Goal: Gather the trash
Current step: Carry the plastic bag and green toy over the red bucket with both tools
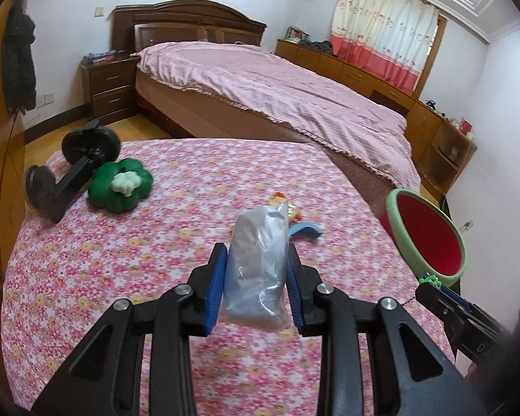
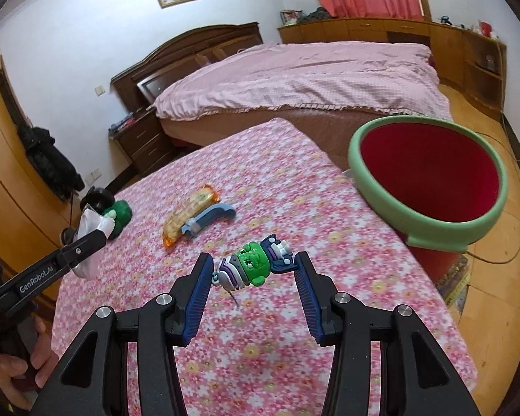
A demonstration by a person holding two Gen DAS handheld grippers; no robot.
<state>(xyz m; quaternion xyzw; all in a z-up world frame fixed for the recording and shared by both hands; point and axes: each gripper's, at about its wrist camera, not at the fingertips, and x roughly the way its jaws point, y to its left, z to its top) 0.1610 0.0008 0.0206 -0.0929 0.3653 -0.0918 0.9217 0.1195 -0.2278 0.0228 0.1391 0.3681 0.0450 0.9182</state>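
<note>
Meanwhile left claw [image 1: 254,286] clamps plastic bag [image 1: 258,270]; right claw [image 2: 253,296] grips toy figure [image 2: 251,267].

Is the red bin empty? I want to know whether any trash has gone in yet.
Apparently empty: the right wrist view looks down into the red bin and shows only bare red inside; the very bottom is out of sight.
</note>
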